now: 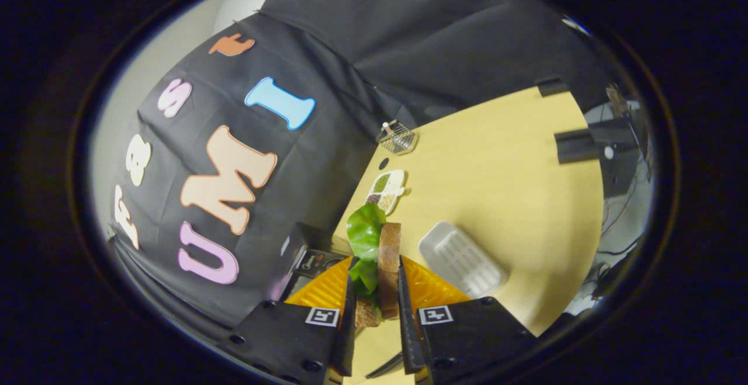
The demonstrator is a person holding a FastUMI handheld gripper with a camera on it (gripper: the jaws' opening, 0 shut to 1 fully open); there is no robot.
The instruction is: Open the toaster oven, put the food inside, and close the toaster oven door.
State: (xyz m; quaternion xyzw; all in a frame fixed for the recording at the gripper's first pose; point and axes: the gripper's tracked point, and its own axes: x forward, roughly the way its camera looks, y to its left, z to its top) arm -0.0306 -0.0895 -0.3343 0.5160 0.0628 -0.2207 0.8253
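Setting: pale wooden bench [514, 186] fills the right half of the frame, tilted steeply; black booth cloth hangs across the left and top.
Tool: tool [377, 309] at the bottom centre, its two fingers nearly closed, both pressing on the food between them.
Food: sandwich [387, 268], a brown bread slice with green lettuce [365, 233] spilling to its left, stands on edge between the fingers and reaches beyond their tips, lifted off the bench.
Beneath the food: orange plate [429, 291] lies just behind the fingers at lower centre, apparently where the sandwich sat.
Toaster oven: dark toaster oven [307, 253] with its knob panel sits left of the plate, against the cloth, close to the left finger; whether the door is open I cannot tell.
Other things: white ridged tray [461, 259] right of the plate; a small white dish of grains [385, 189] and a wire basket [397, 138] farther up the bench.
Step in hand: likely carrying the sandwich to the oven.
Doing it well: keep the squeeze even so the lettuce does not slip, swing left toward the oven mouth, level the slice before setting it inside, and release only once it rests.
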